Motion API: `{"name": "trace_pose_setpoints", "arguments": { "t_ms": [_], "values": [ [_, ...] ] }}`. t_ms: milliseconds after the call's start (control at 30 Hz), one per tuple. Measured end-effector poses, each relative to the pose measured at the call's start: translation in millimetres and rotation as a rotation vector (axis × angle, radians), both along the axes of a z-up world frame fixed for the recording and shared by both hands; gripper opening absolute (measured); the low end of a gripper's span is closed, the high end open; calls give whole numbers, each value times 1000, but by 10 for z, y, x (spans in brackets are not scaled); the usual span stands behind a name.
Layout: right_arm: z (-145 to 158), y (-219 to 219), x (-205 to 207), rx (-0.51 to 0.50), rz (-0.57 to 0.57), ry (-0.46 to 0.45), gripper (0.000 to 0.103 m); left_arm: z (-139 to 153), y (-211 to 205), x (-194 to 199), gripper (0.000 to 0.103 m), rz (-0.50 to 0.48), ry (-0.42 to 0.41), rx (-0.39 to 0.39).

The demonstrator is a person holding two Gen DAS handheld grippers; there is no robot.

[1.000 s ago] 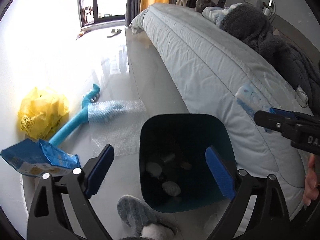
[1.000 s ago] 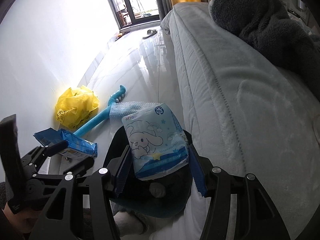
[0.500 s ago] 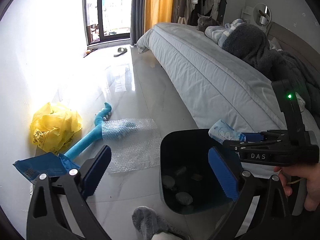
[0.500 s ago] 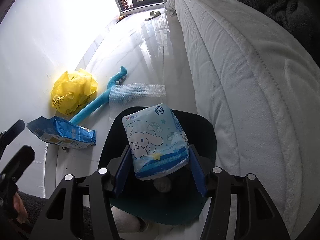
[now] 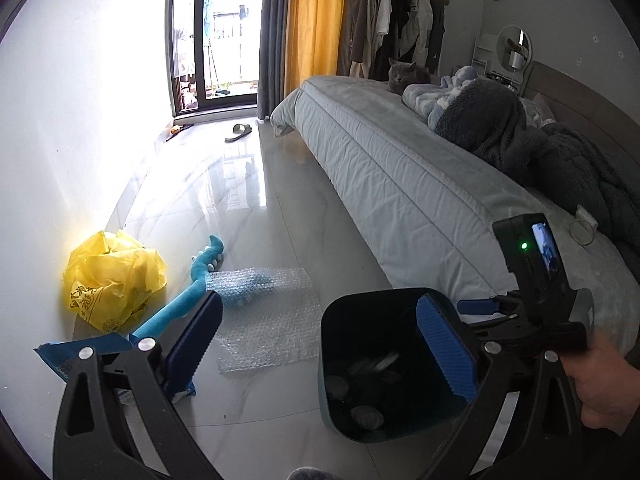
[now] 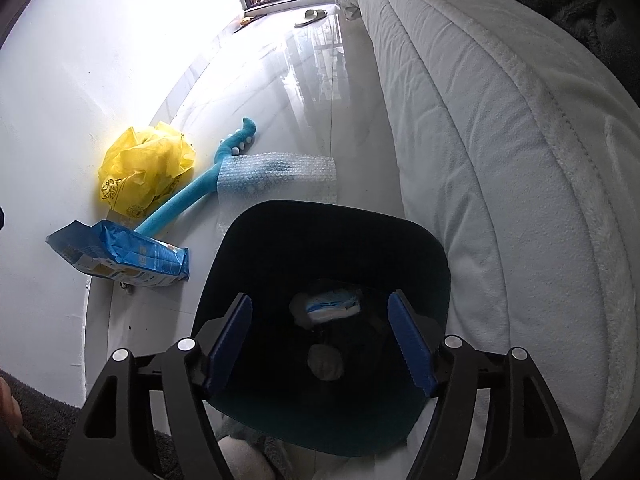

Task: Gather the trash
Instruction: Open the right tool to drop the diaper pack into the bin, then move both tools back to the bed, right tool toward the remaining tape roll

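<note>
tissue pack point(image 6: 331, 307) has dropped from the right gripper point(image 6: 320, 344) into the bin point(image 6: 424, 248); its fingers are opening, empty, poised above so it falls clean. left gripper point(image 5: 316, 344) wide open, empty, beside the bin.

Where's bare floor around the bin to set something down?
Free: the glossy floor between the wall and the bed, beyond the bubble wrap. Crowded: left of the bin, where yellow bag, blue pouch and teal toy cluster.
</note>
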State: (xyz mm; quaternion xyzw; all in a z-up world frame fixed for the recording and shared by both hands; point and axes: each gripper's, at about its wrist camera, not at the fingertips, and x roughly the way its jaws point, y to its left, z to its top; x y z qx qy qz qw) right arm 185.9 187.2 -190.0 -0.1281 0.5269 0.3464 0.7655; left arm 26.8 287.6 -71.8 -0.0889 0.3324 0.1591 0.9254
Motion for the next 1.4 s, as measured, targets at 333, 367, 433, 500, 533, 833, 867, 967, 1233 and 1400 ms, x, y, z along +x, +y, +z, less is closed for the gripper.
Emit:
{"name": "trace_pose_setpoints", "arguments": {
  "t_ms": [333,367,433,500,533,833,867,967,1233,1400],
  "values": [
    [496,-161,-123,64,75,-90,73,526,-179,37,99,-15,-166,-4],
    [546,-193,-136,68,83,-103,74,572,-200,53,99,-11,-172,1],
    [643,-285,-156,72,95,-132,74,660,-244,64,99,-8,-205,-4],
    [707,-387,-149,79,99,-150,74,744,-308,101,99,-9,-227,-4],
    [739,-445,-143,81,96,-161,74,774,-332,112,99,-15,-234,-1],
    [1058,-1046,1,155,16,-252,74,960,-765,383,99,-87,-244,7],
    [1087,-1121,17,162,5,-263,74,976,-816,406,99,-98,-248,7],
    [1170,-1334,73,172,-23,-296,74,996,-1019,495,99,-141,-247,27],
    [1346,-1834,216,202,-115,-351,74,961,-1333,654,99,-208,-233,1],
    [1379,-2072,242,190,-152,-378,74,936,-1512,743,99,-238,-224,12]
  ]
}}
